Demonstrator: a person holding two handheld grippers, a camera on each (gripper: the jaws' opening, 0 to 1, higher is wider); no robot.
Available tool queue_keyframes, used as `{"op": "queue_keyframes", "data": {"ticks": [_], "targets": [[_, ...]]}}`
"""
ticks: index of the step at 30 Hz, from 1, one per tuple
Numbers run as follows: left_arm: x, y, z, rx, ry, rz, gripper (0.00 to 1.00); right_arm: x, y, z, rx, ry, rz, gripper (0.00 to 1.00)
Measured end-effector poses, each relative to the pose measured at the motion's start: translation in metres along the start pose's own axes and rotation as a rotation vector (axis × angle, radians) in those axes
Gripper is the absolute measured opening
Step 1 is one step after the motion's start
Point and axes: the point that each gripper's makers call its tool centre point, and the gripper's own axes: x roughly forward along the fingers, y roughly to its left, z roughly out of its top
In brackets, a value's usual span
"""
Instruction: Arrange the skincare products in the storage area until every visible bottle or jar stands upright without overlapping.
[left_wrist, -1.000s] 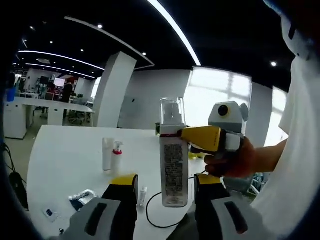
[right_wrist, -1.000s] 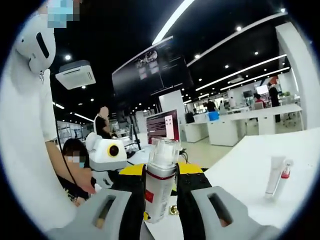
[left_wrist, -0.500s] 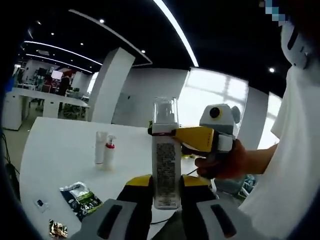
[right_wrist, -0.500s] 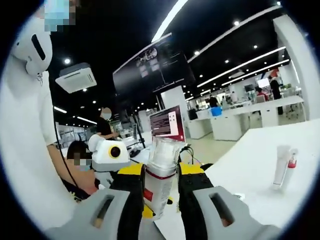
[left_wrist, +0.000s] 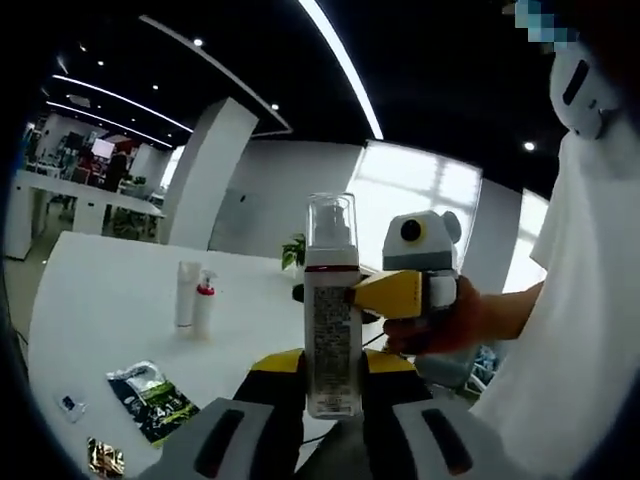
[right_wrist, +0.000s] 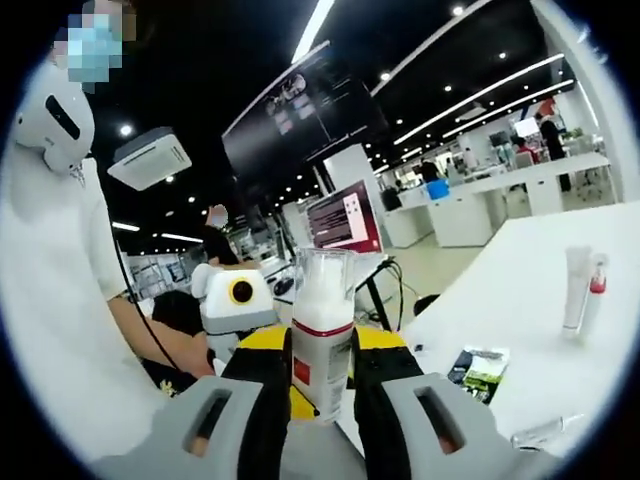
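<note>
Gripping pump bottle (left_wrist: 331, 320) w/ both jaws, base hidden behind left gripper (left_wrist: 330, 375), right gripper (right_wrist: 320, 368) mid-body.

A white bottle (left_wrist: 332, 330) with a clear cap, a dark red band and a grey block of print. Yellow pads on grey grippers: left gripper (left_wrist: 331, 375), right gripper (right_wrist: 320, 362). White bench (left_wrist: 100, 300). A white tube (left_wrist: 186, 294) beside a small red-topped bottle (left_wrist: 204, 302). A dark green and white sachet (left_wrist: 150, 397).
</note>
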Motion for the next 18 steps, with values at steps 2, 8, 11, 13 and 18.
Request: {"op": "queue_keyframes", "data": {"ticks": [2, 8, 11, 13, 18], "targets": [[0.0, -0.001, -0.004, 0.016, 0.004, -0.011, 0.21, -0.003, -0.001, -0.005, 0.016, 0.002, -0.037, 0.2], [-0.009, 0.021, -0.043, 0.117, 0.173, 0.084, 0.38, -0.022, -0.021, -0.011, 0.031, 0.013, -0.189, 0.2], [-0.017, 0.036, -0.068, 0.178, 0.312, 0.15, 0.38, -0.032, -0.024, -0.002, 0.024, -0.003, -0.207, 0.2], [-0.021, 0.043, -0.078, 0.248, 0.373, 0.177, 0.38, -0.036, -0.027, 0.001, 0.028, -0.015, -0.22, 0.2], [-0.021, 0.062, -0.104, 0.259, 0.444, 0.272, 0.38, -0.03, -0.036, 0.001, 0.062, -0.035, -0.203, 0.2]]}}
